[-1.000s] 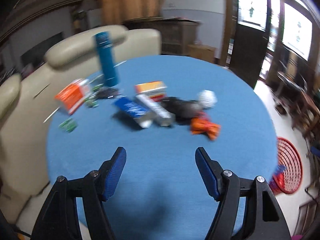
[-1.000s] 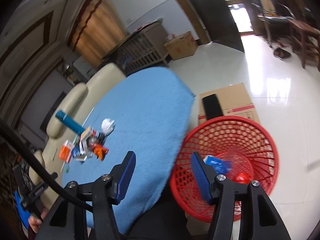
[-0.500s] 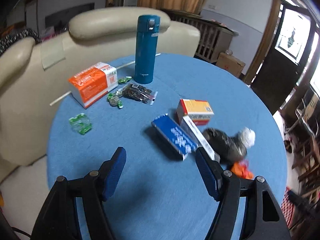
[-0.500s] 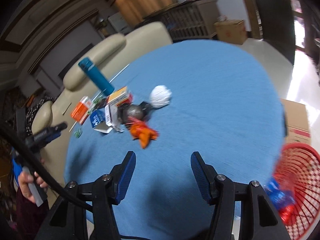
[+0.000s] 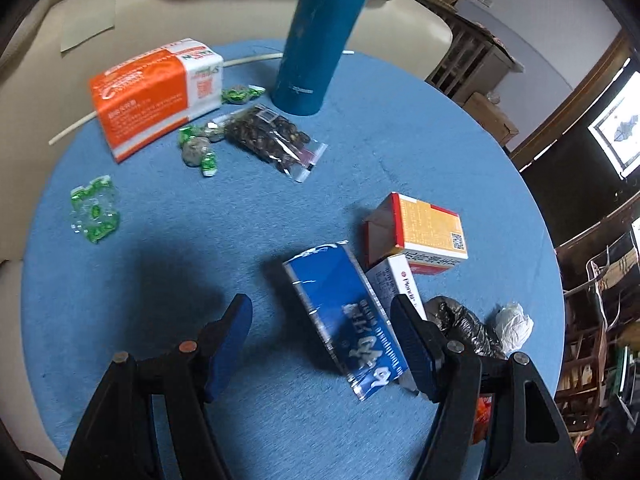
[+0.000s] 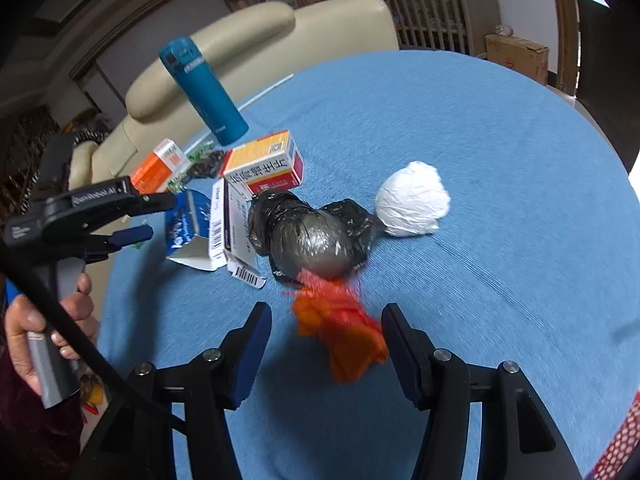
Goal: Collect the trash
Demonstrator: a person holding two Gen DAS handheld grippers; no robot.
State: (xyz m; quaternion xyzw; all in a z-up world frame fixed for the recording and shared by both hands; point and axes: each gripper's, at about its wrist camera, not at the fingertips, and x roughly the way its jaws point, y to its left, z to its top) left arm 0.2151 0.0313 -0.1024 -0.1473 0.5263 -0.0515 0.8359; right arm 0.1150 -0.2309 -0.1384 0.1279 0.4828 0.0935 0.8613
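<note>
Trash lies on a round blue table [image 5: 168, 248]. My left gripper [image 5: 322, 320] is open, low over the table, with a blue carton [image 5: 346, 316] lying between its fingers, nearer the right one. A white box [image 5: 394, 284], an orange-red box [image 5: 420, 232], a black bag [image 5: 464, 328] and a white paper wad [image 5: 514, 324] lie to its right. My right gripper [image 6: 326, 330] is open, with crumpled orange wrapping [image 6: 340, 332] between its fingers. The black bag [image 6: 308, 236] and white wad [image 6: 412, 200] lie just beyond.
A teal flask [image 5: 324, 36] stands at the back, with an orange packet [image 5: 156, 92], a bag of dark snacks [image 5: 272, 140] and green candy wrappers [image 5: 94, 210] near it. A cream sofa [image 5: 240, 0] is behind the table. A red basket's rim [image 6: 618, 444] shows at lower right.
Both grippers have come down closer to the table. The left now straddles the blue carton; the right swung from the red basket to straddle the orange wrapping.
</note>
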